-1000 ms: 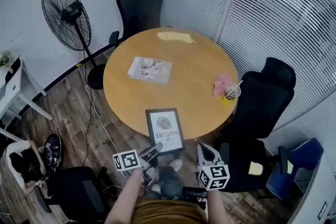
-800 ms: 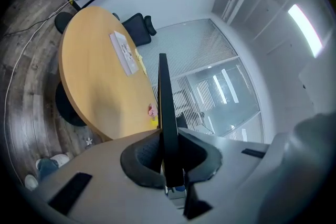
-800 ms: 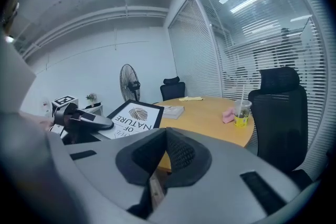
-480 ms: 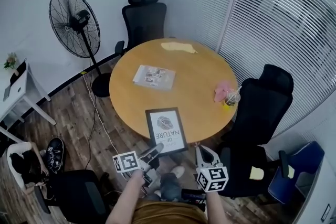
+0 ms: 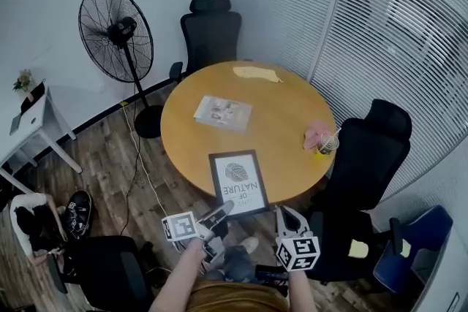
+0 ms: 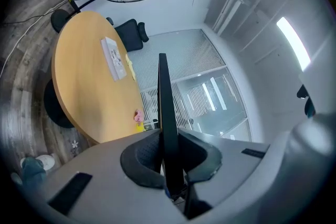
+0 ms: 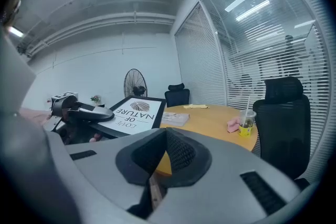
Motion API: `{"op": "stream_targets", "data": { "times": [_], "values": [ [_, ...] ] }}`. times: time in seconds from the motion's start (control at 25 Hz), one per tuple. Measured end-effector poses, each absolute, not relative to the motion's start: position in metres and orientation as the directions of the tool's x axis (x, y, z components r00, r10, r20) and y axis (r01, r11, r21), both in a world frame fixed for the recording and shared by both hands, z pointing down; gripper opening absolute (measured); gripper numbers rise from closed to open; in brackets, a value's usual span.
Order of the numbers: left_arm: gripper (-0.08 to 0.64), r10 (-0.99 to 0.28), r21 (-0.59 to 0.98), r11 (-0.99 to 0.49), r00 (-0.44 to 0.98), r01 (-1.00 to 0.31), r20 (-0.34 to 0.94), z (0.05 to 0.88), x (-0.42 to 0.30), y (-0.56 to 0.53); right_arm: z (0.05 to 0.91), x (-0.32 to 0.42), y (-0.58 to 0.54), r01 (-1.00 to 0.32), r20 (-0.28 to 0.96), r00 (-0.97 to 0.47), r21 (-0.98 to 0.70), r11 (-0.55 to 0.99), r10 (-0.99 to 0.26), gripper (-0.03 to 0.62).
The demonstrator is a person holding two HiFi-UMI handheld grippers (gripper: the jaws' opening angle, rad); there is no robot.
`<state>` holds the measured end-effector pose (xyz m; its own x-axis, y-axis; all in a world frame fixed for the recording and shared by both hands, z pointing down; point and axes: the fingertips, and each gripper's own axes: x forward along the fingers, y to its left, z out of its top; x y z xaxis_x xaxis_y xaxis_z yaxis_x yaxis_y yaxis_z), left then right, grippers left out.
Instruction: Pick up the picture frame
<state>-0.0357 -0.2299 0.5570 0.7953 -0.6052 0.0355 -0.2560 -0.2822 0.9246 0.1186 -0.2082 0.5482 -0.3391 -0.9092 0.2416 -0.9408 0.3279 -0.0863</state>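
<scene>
Right gripper [image 7: 166, 138] jaws closed, empty; left gripper [image 7: 103, 114] clamps the picture frame [image 7: 135, 110] beside it

Office meeting room, round wooden table [image 5: 285, 106], black swivel chairs [image 5: 212, 29], glass partition with blinds [image 5: 380, 33], pedestal fan [image 5: 115, 33]

I see the picture frame [image 5: 238, 183] with a black border, a white sheet, a dark leaf-like motif and dark letters. The round table [image 5: 285, 106] is a warm orange-brown. The cloth [image 5: 314, 133] is pink, and the cup [image 5: 326, 145] is yellow at its bottom. The left gripper [image 5: 225, 207] and the right gripper [image 5: 281, 212] are grey, and their cubes carry black-and-white squares. The floor [image 5: 110, 164] is of dark brown planks.
</scene>
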Motion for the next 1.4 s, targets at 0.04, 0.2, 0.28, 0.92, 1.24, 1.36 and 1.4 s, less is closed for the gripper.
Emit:
{"op": "stream_targets", "data": {
  "times": [0.04, 0.2, 0.28, 0.92, 1.24, 1.36, 1.4],
  "values": [
    [0.060, -0.611, 0.911, -0.283, 0.788, -0.299, 0.069, 0.559, -0.040, -0.230, 0.547, 0.119, -0.207, -0.941, 0.240, -0.337, -0.086, 0.326, -0.910, 0.012],
    [0.060, -0.603, 0.938, -0.290, 0.797, -0.191, -0.024, 0.544, -0.030, -0.225, 0.544, 0.123, -0.204, -0.943, 0.238, -0.332, -0.087, 0.320, -0.913, 0.012],
    [0.060, -0.603, 0.941, -0.293, 0.797, -0.168, -0.045, 0.541, -0.029, -0.223, 0.543, 0.122, -0.202, -0.942, 0.237, -0.335, -0.086, 0.323, -0.912, 0.012],
    [0.060, -0.614, 0.924, -0.293, 0.789, -0.245, 0.015, 0.542, -0.034, -0.214, 0.542, 0.127, -0.191, -0.943, 0.241, -0.334, -0.086, 0.323, -0.911, 0.012],
    [0.060, -0.603, 0.957, -0.278, 0.791, -0.086, -0.104, 0.525, -0.026, -0.211, 0.545, 0.123, -0.189, -0.940, 0.248, -0.341, -0.091, 0.328, -0.907, 0.012],
    [0.060, -0.613, 0.938, -0.278, 0.790, -0.206, -0.008, 0.538, -0.038, -0.213, 0.545, 0.121, -0.190, -0.940, 0.248, -0.340, -0.092, 0.327, -0.907, 0.012],
    [0.060, -0.613, 0.938, -0.281, 0.790, -0.204, -0.012, 0.538, -0.039, -0.213, 0.545, 0.120, -0.191, -0.941, 0.249, -0.339, -0.091, 0.327, -0.907, 0.012]
  ]
}}
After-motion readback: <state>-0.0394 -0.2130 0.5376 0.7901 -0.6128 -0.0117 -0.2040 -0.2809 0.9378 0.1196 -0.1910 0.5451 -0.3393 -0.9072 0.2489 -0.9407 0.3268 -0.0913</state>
